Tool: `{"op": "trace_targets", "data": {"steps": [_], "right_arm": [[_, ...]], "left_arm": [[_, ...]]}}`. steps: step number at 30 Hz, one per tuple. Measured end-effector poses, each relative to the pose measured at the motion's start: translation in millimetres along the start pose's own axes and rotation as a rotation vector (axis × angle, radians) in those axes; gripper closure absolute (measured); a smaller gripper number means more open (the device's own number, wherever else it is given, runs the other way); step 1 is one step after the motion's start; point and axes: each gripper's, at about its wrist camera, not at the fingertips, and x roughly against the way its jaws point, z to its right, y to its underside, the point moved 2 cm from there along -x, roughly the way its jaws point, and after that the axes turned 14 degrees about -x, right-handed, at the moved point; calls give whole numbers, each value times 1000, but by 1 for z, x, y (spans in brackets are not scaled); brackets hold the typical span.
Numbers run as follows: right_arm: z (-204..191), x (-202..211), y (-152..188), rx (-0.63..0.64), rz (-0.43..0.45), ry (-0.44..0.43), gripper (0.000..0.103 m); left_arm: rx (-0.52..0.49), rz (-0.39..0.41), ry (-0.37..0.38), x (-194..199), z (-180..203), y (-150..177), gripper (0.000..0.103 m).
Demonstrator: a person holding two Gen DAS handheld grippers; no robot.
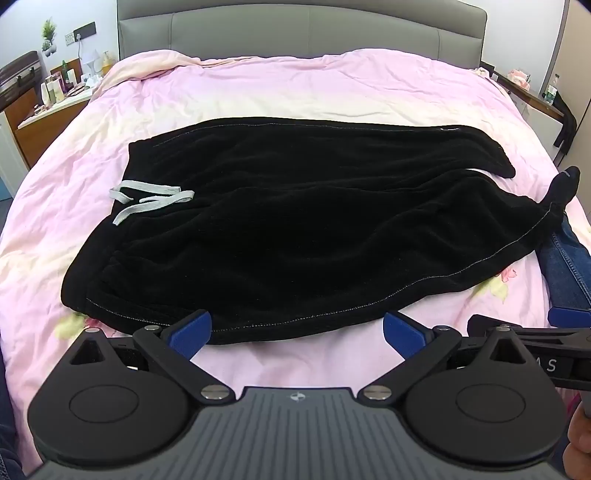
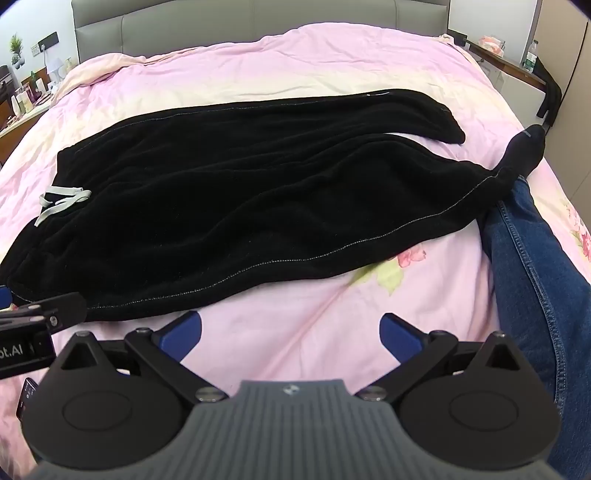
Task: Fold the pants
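Observation:
Black fleece pants (image 1: 295, 221) (image 2: 240, 206) lie spread flat on the pink bedcover, waistband to the left with a grey drawstring (image 1: 151, 201) (image 2: 61, 201), both legs running to the right. My left gripper (image 1: 297, 334) hovers open just before the near hem of the pants, with nothing between its blue fingertips. My right gripper (image 2: 290, 334) is open too, over bare bedcover in front of the near leg's seam. Part of the right gripper (image 1: 532, 339) shows at the edge of the left wrist view.
The pink floral bedcover (image 1: 295, 85) (image 2: 295, 62) fills the bed up to a grey headboard (image 1: 303, 26). A person's leg in blue jeans (image 2: 546, 266) with a black sock (image 2: 524, 151) rests on the bed at the right. A cluttered nightstand (image 1: 55, 92) stands at the left.

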Motion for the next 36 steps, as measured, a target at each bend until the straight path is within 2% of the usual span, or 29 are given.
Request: {"op": "trace_targets", "data": {"steps": [36], "right_arm": [[1,1,0,-1,-4,-8,5]], "left_arm": [[-2,-3,11,1,5,-1,0]]}}
